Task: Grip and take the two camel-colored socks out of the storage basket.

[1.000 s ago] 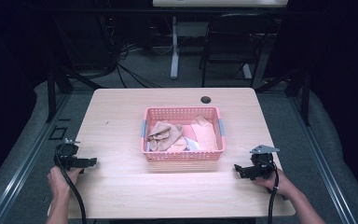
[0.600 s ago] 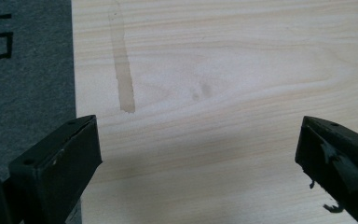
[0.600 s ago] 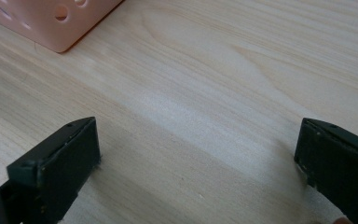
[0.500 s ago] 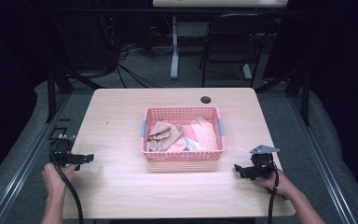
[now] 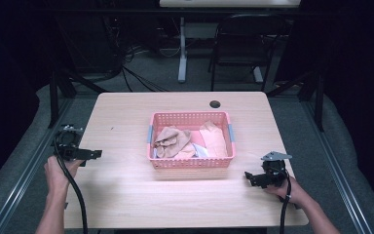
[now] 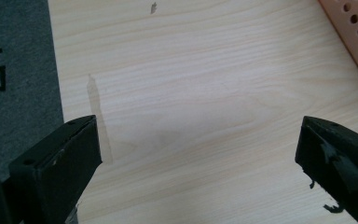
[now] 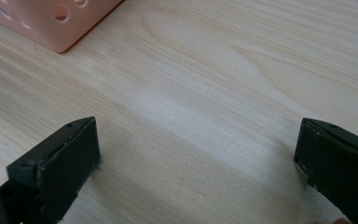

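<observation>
Nothing picked up yet: the clothes (image 5: 187,141) lie in the pink basket (image 5: 191,163).
Your left gripper (image 5: 93,154) and right gripper (image 5: 248,175) hover over bare tabletop (image 5: 126,117), jaws spread wide and empty.

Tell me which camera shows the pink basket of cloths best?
The high view: the whole pink basket and the cloths inside it. The left gripper view catches one perforated edge; the right gripper view catches one corner.

Pink perforated plastic basket (image 5: 190,163), rectangular, upright at the middle of the pale wooden surface (image 5: 126,195). Holding crumpled tan and peach cloths (image 5: 175,141), piled loosely inside, one peach piece leaning against the right wall.
</observation>
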A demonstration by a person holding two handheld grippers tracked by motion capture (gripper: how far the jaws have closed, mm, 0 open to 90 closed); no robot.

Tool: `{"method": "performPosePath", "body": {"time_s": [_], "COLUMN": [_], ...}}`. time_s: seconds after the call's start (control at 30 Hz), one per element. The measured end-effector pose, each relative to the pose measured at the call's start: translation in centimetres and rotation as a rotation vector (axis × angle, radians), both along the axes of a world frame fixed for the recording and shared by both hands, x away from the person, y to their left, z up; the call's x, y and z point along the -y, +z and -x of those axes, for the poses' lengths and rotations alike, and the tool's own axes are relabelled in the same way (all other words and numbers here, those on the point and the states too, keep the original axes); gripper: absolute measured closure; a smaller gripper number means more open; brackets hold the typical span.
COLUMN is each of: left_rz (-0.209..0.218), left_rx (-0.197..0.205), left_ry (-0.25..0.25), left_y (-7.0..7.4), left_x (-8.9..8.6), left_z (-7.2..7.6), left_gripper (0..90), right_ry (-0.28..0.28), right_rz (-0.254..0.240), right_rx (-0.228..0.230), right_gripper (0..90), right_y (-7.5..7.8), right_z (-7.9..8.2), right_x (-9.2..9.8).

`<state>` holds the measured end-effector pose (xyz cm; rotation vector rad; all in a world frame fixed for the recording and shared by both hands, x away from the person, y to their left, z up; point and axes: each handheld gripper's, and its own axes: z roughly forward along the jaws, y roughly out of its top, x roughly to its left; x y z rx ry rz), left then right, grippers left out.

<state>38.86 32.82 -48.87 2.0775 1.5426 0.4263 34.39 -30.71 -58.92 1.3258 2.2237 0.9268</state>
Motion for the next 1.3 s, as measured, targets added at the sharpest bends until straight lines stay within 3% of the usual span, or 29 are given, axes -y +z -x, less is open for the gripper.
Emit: {"method": "performPosePath", "body": {"time_s": [0.07,0.23,0.5,0.8,0.83,0.87,1.07,1.3], "left_rz": [-0.018,-0.012,0.012,-0.009,-0.009,-0.02,-0.037,-0.052], "left_rx": [-0.007,-0.007,-0.006,-0.008,-0.008,-0.009,-0.006,-0.012], "left_ry": [-0.014,-0.029,-0.116,-0.232,-0.232,-0.261,-0.334,-0.381], "left_y": [0.6,1.8,4.1,6.6,6.6,6.9,7.5,7.1], "left_x": [0.5,1.5,4.3,9.6,9.6,10.7,13.8,16.5], "left_z": [-0.3,-1.0,-2.7,-4.7,-4.7,-5.2,-6.7,-7.9], "left_gripper": [0.0,0.0,0.0,0.0,0.0,0.0,0.1,0.1], "right_ry": [0.0,0.002,0.002,0.002,0.002,0.003,0.004,0.006], "right_rz": [0.0,-0.001,-0.004,-0.004,-0.004,-0.004,-0.005,-0.006], "right_rx": [0.0,0.0,0.0,0.0,0.0,0.0,0.0,-0.001], "right_gripper": [0.0,0.0,0.0,0.0,0.0,0.0,0.0,0.0], "right_y": [0.0,0.0,0.0,0.0,0.0,0.0,0.0,0.0], "right_z": [0.0,0.0,0.0,0.0,0.0,0.0,0.0,0.0], "right_x": [0.0,0.0,0.0,0.0,0.0,0.0,0.0,0.0]}}
